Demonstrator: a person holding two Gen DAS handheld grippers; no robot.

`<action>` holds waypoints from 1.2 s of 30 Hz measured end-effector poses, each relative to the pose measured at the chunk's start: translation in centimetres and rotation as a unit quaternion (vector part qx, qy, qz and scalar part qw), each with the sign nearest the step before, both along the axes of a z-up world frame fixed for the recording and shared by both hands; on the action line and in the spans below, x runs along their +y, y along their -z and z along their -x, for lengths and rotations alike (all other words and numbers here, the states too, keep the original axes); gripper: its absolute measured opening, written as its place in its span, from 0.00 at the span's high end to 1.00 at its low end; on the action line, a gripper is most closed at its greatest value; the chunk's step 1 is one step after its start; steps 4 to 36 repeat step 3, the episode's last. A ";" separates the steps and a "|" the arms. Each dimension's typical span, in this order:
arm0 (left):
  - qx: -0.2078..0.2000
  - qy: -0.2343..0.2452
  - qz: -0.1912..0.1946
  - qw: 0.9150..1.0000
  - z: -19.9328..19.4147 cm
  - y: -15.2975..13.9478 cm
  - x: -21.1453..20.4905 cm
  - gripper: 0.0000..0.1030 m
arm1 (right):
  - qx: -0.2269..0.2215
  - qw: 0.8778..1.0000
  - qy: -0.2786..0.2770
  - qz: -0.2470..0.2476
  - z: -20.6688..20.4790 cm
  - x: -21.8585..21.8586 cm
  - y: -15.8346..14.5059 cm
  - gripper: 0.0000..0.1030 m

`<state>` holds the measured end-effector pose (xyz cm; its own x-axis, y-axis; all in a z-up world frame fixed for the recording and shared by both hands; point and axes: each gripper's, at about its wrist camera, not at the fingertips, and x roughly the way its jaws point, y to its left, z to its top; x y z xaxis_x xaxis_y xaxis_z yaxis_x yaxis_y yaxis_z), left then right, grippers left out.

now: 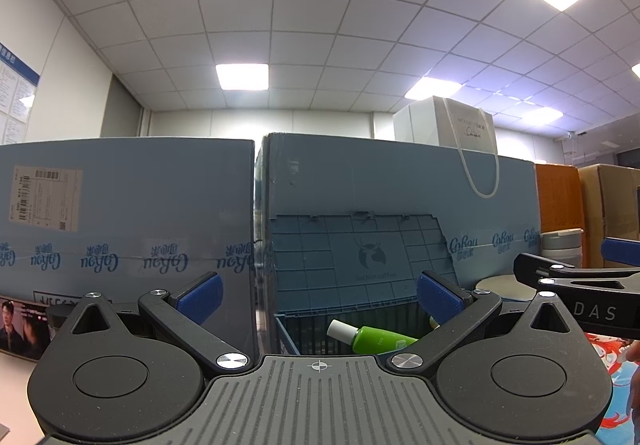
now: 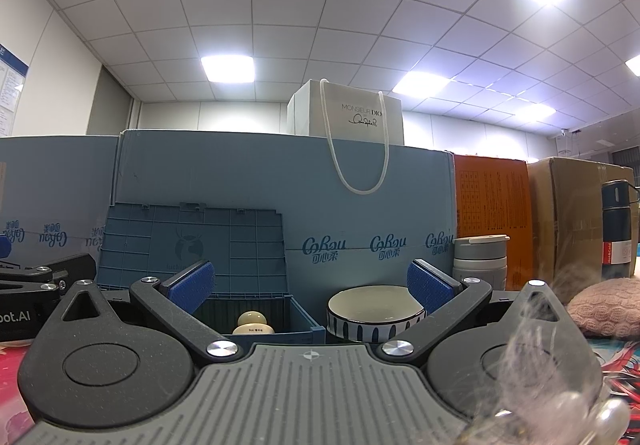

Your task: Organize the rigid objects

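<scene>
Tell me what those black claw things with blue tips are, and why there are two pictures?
They are two grabbing tools that a person holds, one in each hand. Each carries a camera looking along its fingers, so each picture is one tool's view. The left gripper and the right gripper are both open and hold nothing. Ahead sits a blue crate with its lid up; a green bottle lies inside. Beside the crate stands a striped bowl, with a grey cup behind.
</scene>
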<state>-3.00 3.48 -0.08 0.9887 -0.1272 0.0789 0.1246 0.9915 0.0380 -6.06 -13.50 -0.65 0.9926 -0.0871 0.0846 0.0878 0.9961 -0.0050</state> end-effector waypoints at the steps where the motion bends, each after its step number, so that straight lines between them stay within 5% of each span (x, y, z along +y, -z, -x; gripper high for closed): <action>1: 0.001 0.003 0.000 1.000 0.0 0.0 0.0 0.00 | 0.000 1.000 0.000 0.000 0.0 0.0 0.0 0.00; 36: 0.003 0.007 0.000 1.000 0.0 0.0 0.0 0.00 | 0.000 1.000 0.000 0.000 0.0 0.0 0.0 0.00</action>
